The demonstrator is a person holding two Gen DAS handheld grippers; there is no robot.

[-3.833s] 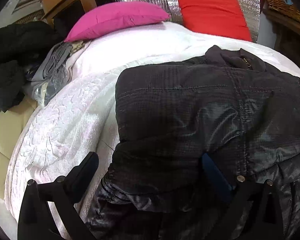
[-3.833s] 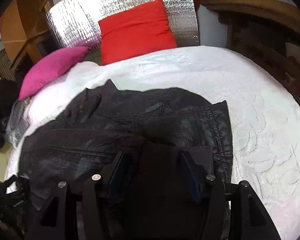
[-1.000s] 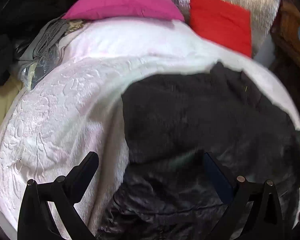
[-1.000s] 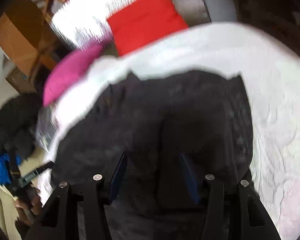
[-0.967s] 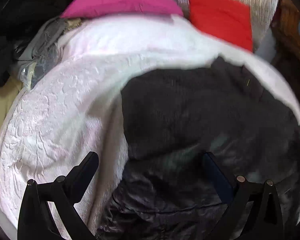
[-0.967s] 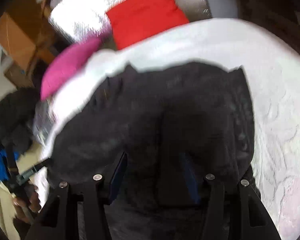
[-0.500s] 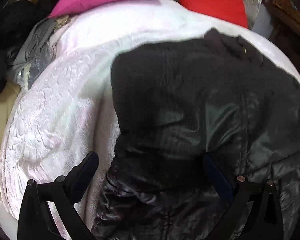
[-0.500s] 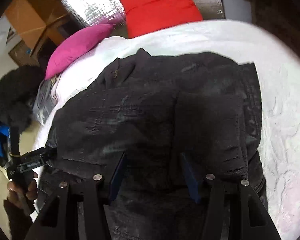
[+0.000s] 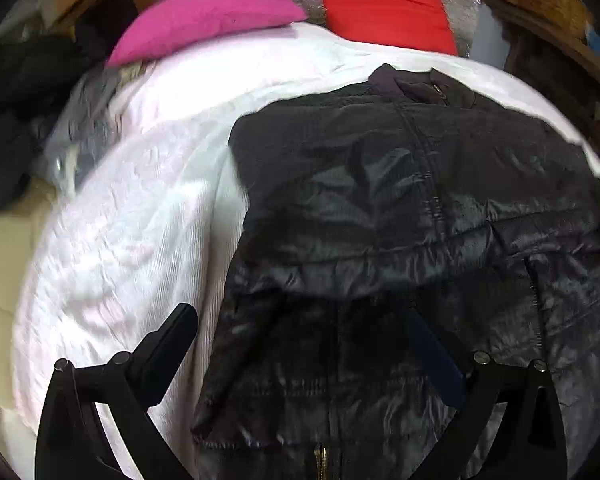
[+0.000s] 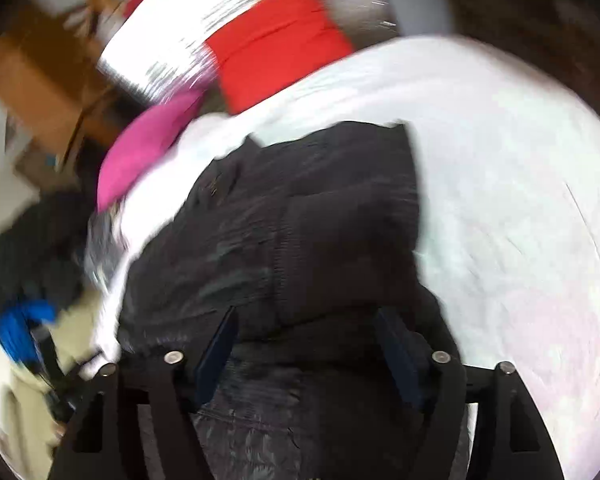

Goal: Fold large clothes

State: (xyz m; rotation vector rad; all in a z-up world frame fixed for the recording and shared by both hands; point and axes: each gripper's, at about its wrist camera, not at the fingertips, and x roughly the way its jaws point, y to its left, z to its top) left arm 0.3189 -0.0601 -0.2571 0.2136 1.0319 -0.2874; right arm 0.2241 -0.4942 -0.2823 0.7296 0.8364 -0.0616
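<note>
A black padded jacket (image 9: 400, 184) lies on the white bedspread (image 9: 140, 216), its upper part doubled over the lower part, with the zip end (image 9: 320, 452) showing at the bottom. My left gripper (image 9: 300, 320) hangs open over the jacket's left edge, one finger above the bedspread and the other above the jacket. In the right wrist view the jacket (image 10: 300, 208) fills the middle. My right gripper (image 10: 306, 316) straddles a thick fold of it; its jaws are opening and the pads no longer pinch the fold.
A pink pillow (image 9: 208, 16) and a red pillow (image 9: 384, 4) lean on a silver foil panel (image 10: 172, 44) at the head of the bed. Dark clothes (image 9: 16, 120) pile up at the left. Wooden furniture (image 9: 560, 40) stands close on the right.
The right gripper's jaws stand wider apart than half a second ago, letting go of the jacket fold. Both views have swung across the bed and are blurred. The left gripper stays open.
</note>
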